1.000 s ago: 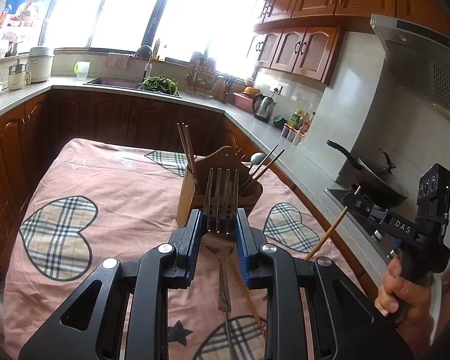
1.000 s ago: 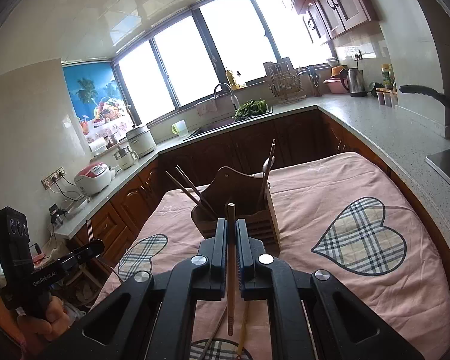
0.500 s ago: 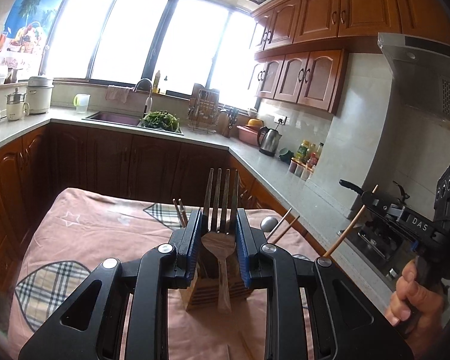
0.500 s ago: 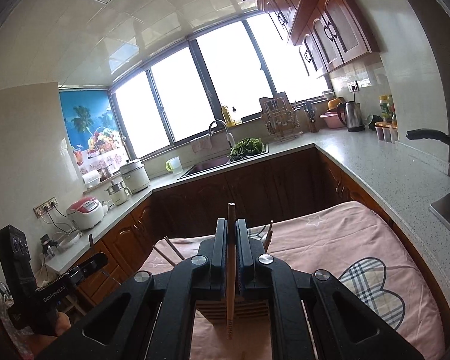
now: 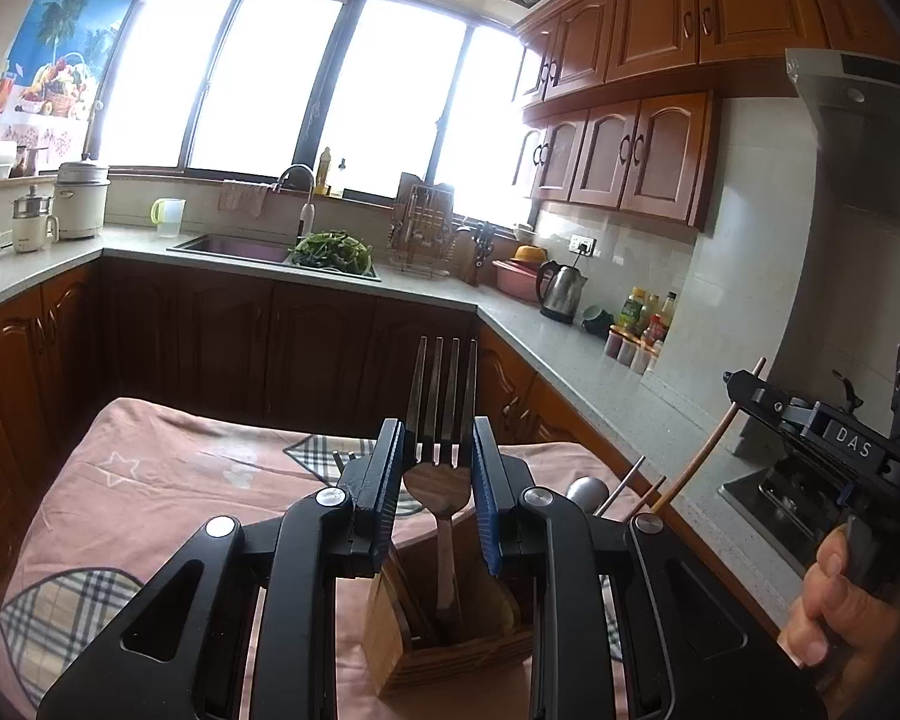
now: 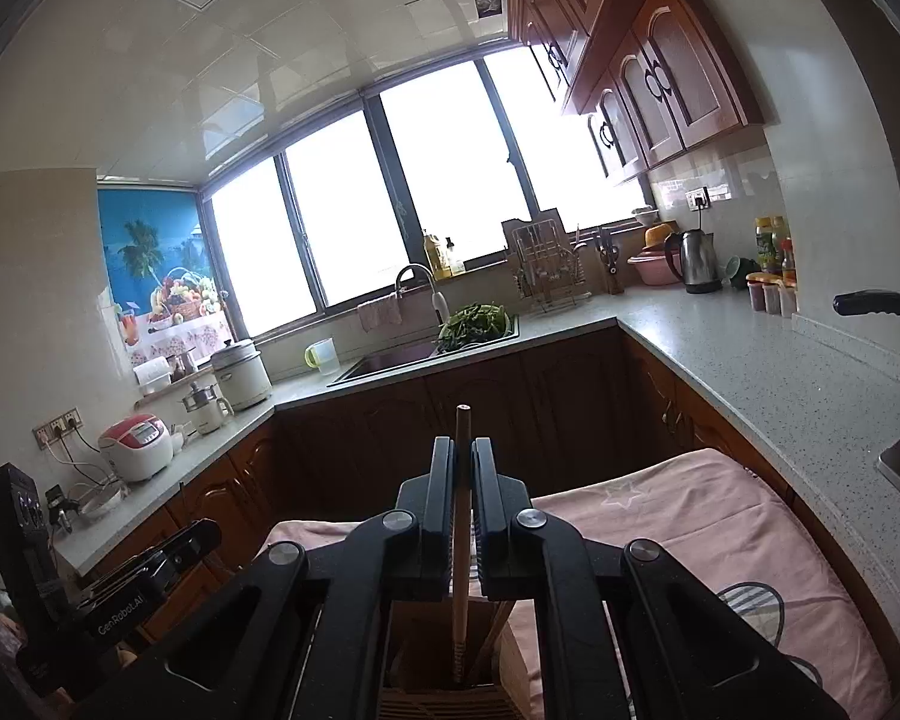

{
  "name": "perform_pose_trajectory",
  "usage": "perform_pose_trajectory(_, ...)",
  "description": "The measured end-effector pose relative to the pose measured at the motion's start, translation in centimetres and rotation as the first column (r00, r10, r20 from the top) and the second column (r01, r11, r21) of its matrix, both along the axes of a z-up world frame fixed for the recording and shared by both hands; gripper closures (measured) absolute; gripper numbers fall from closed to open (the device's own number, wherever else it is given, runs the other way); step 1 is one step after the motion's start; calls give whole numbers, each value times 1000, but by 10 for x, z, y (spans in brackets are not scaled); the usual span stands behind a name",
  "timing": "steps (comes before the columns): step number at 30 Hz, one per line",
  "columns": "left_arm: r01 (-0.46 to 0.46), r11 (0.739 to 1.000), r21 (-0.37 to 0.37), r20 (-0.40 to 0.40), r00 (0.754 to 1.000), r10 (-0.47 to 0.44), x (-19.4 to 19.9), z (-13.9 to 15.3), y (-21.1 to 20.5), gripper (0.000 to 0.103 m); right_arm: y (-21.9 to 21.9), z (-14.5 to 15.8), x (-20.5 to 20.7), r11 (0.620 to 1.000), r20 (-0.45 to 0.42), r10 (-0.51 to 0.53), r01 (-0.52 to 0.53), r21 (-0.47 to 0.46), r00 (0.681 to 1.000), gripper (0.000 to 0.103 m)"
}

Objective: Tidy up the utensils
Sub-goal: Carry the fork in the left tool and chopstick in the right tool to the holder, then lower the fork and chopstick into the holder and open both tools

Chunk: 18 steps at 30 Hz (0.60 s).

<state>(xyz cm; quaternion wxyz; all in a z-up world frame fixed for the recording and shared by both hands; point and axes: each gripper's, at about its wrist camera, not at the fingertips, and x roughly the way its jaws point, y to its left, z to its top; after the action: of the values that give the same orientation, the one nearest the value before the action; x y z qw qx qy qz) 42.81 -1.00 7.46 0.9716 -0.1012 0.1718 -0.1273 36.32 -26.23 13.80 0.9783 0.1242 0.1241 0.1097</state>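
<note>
Carrying fork [image 5: 442, 420] and chopstick [image 6: 461, 516] from out over the pink-clothed surface [image 5: 168, 480] to right above the wooden holder [image 5: 450, 642], left gripper [image 5: 437, 462] jaws clamped on fork, right gripper [image 6: 462, 480] jaws clamped on chopstick, both now poised for dropping in.

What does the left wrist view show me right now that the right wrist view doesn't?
Only the left wrist view shows the fork, tines up, gripped between the left gripper fingers, with its handle reaching down into the wooden utensil holder; it also shows the hand carrying the right gripper.

Only the right wrist view shows the rice cooker and the wall sockets beside it.

Both show the holder, the pink cloth, the sink, the kettle and the chopstick clamped in the right gripper.
</note>
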Motion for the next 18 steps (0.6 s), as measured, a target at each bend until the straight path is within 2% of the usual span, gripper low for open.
perform_pose_trajectory(10,12,999,53,-89,996,-8,20,-49,-20,82,7,-52,26,1000,-113,16,-17,-6,993,98)
perform_pose_trajectory(18,23,998,66,-127,992,-15,23,-64,-24,82,3,-71,34,1000,-164,22,-20,12,986,98)
